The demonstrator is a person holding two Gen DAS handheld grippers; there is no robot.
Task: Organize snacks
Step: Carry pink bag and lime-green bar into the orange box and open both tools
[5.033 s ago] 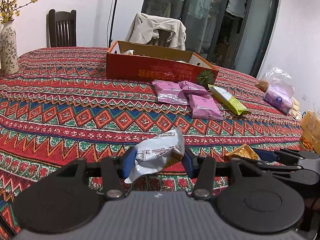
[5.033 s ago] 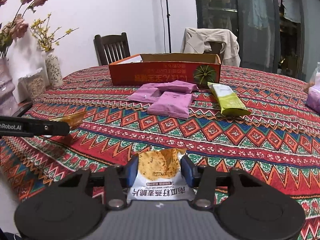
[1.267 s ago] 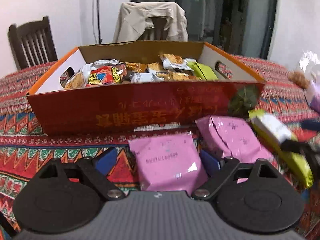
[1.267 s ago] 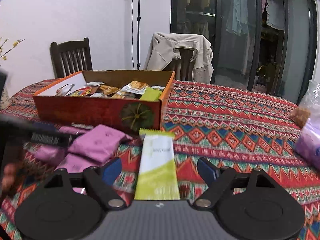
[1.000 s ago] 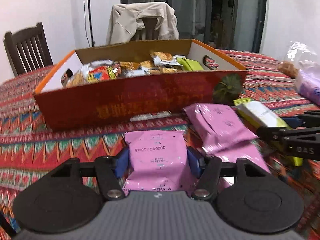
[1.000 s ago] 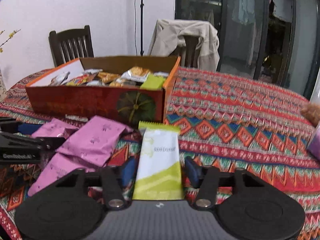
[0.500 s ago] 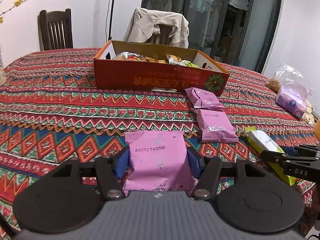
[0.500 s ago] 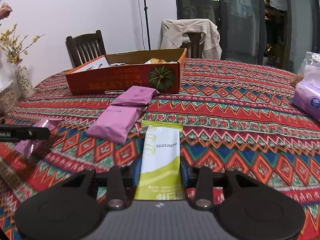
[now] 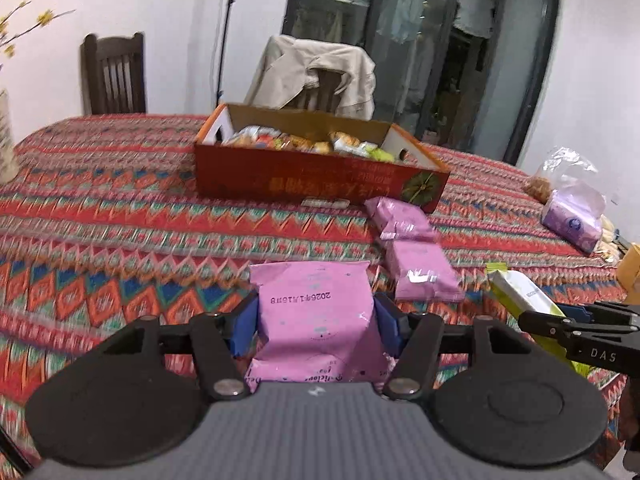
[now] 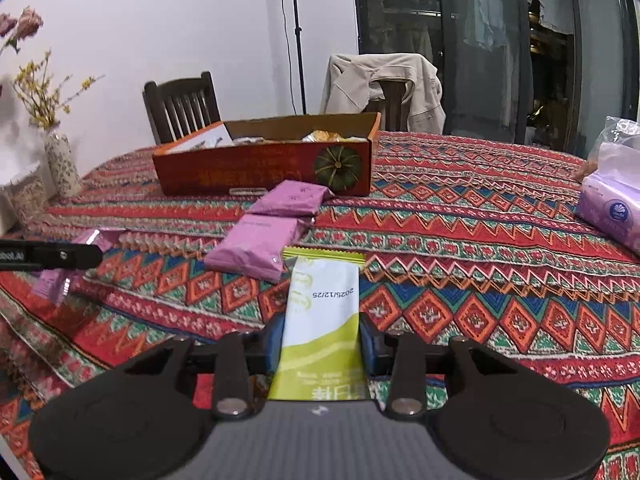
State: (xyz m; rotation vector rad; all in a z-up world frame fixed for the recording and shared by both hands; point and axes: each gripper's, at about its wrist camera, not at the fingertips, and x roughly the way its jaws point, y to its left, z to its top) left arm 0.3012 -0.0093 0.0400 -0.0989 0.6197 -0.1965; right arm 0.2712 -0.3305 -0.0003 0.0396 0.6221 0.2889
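1. The left tool [image 9: 316, 322] is clamped on a pink foil snack packet [image 9: 314, 320], blue pads pressing both sides. The packet is held up above the surface [image 9: 120, 216], which has a red zigzag-patterned cloth over it. There's an upside-down stamp on the packet that looks like a date code starting 2026; the rest is too small to read.
2. The right tool [image 10: 320, 346] is gripping a long green-and-white snack sachet [image 10: 322, 320], also off the surface. It has "2025/12/25" printed upside down, plus some Chinese characters at the near end that I can't make out.
3. In the left wrist view the right tool pokes in from the right edge, and I can read "DAS" in white on its black arm. In the right wrist view the left tool's arm shows at the left edge with lettering ending in "bot.AI".
4. Two more pink packets [image 10: 256, 246] lie on the cloth, one just in front of the other and touching. The far one sits near the corner of the orange-red cardboard box [image 10: 264, 172].
5. That box is full of mixed wrapped snacks [image 9: 304, 144]. It has gold Chinese lettering upside down on the front and a green pumpkin picture on one corner.
6. A purple tissue pack [image 10: 612, 208] in clear plastic sits off to the right side.
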